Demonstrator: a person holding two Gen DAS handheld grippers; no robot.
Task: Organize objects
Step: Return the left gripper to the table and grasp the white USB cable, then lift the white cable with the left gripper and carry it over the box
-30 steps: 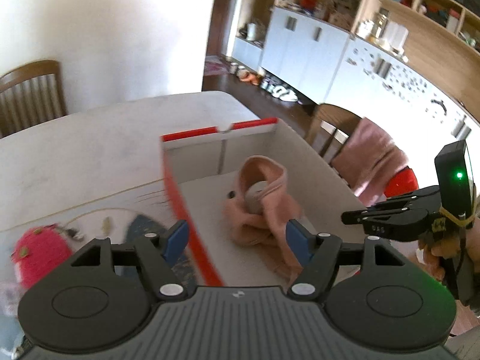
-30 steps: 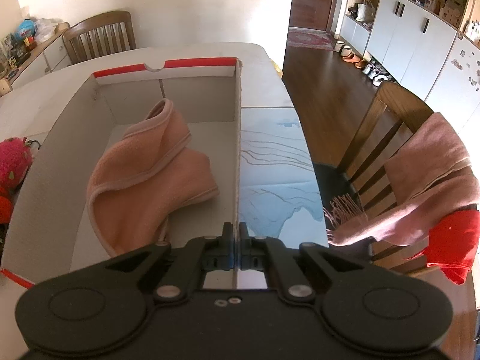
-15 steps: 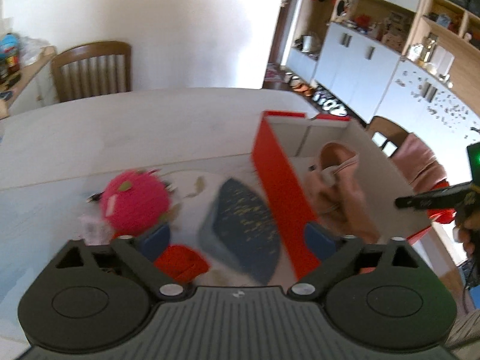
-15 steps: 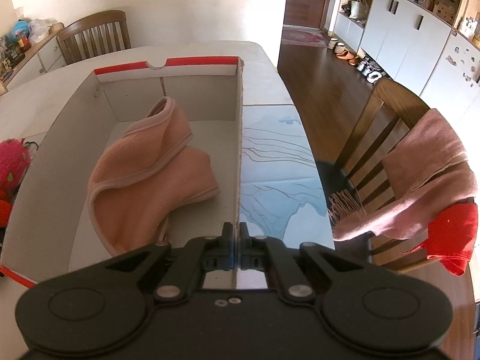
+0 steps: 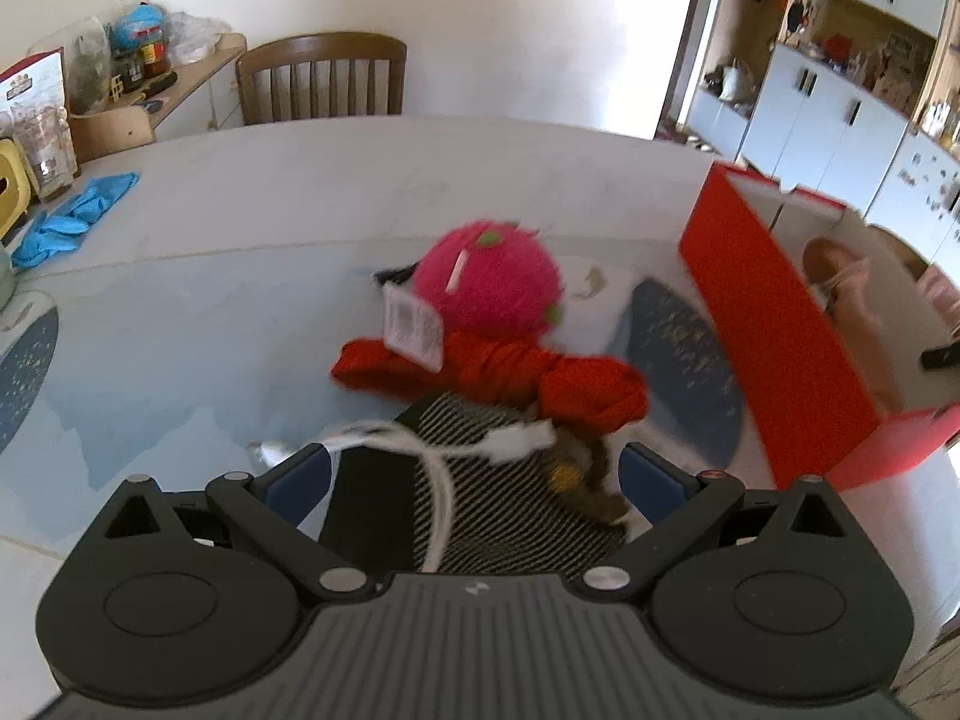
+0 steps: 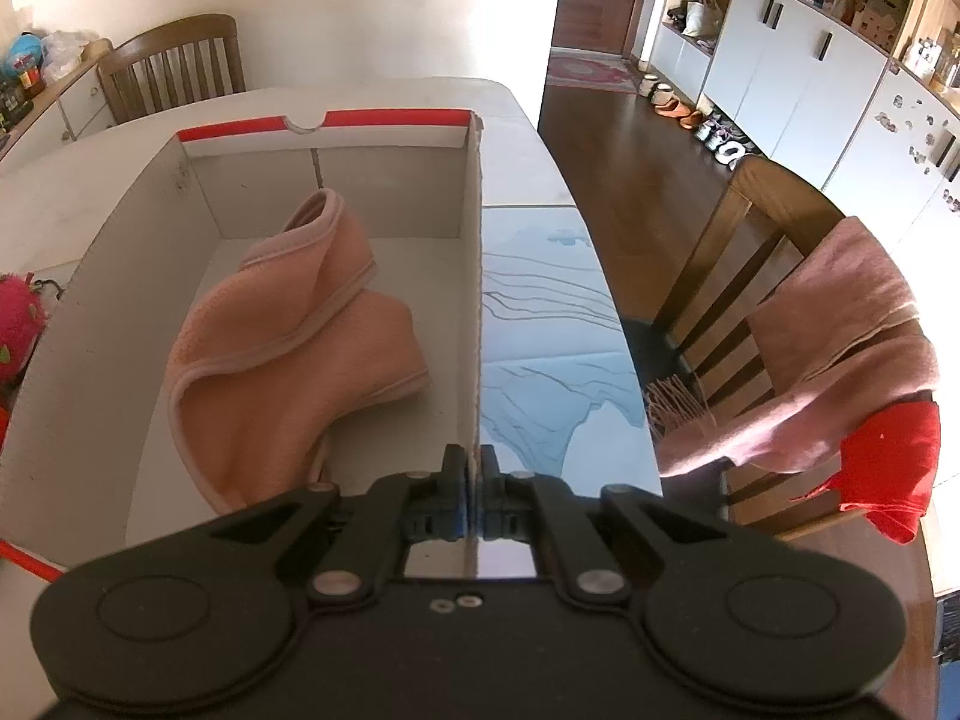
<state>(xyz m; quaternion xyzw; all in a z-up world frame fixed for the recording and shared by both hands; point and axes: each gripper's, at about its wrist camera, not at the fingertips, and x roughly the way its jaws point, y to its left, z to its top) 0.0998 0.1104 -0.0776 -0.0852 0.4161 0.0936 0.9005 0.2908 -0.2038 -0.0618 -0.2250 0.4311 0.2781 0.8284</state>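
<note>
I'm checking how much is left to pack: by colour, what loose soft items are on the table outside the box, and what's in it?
Pink plush toy: 1
Red cloth: 1
Black-and-white striped fabric item: 1
Blue gloves: 1 bunch
Peach towel in the box: 1
Total: 5, with 4 outside the box

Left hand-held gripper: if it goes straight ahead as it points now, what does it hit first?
Probably the black-and-white striped cloth, already between the open fingers of the left hand-held gripper; beyond it the red garment. Depth is blurred.
</note>
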